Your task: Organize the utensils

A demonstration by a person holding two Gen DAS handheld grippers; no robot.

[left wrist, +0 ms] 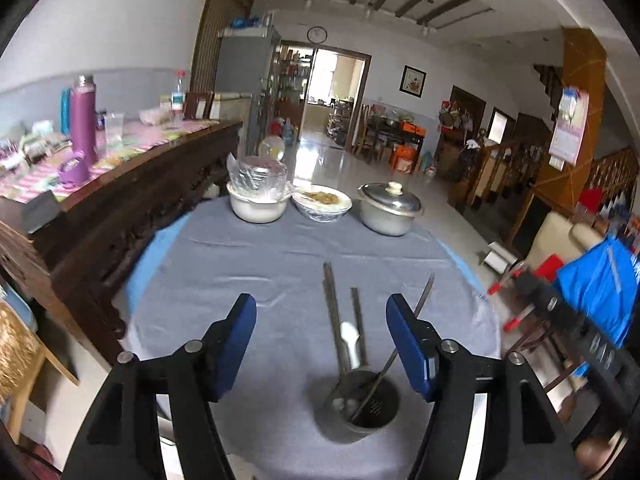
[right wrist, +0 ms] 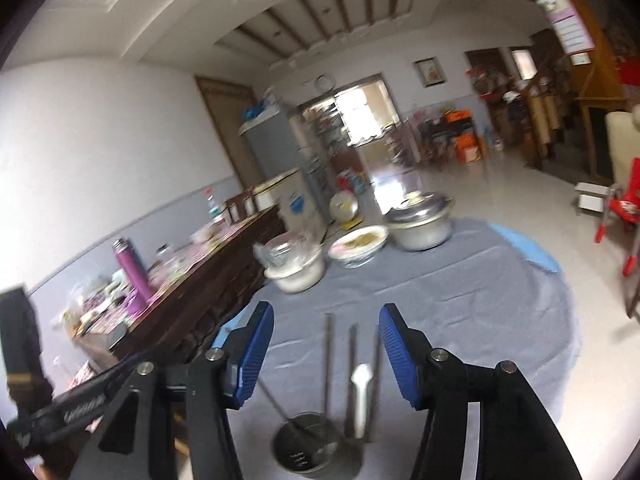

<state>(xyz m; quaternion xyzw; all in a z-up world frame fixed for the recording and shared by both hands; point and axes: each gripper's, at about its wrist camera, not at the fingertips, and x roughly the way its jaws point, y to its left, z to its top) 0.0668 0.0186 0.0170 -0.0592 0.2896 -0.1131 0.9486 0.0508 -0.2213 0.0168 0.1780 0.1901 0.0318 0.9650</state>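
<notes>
In the left wrist view the left claw (left wrist: 321, 322) stands wide and empty, the metal holder (left wrist: 357, 404) low between its fingers on the grey desk (left wrist: 248, 264). The chopsticks (left wrist: 334, 312) and white spoon (left wrist: 350, 340) run away from the holder, along the claw's line. In the blurred right wrist view the right claw (right wrist: 326, 336) is likewise wide and empty above the holder (right wrist: 308, 448); which claw is nearer, I cannot tell.

One holder (left wrist: 362, 404), five utensils (left wrist: 334, 312).
</notes>
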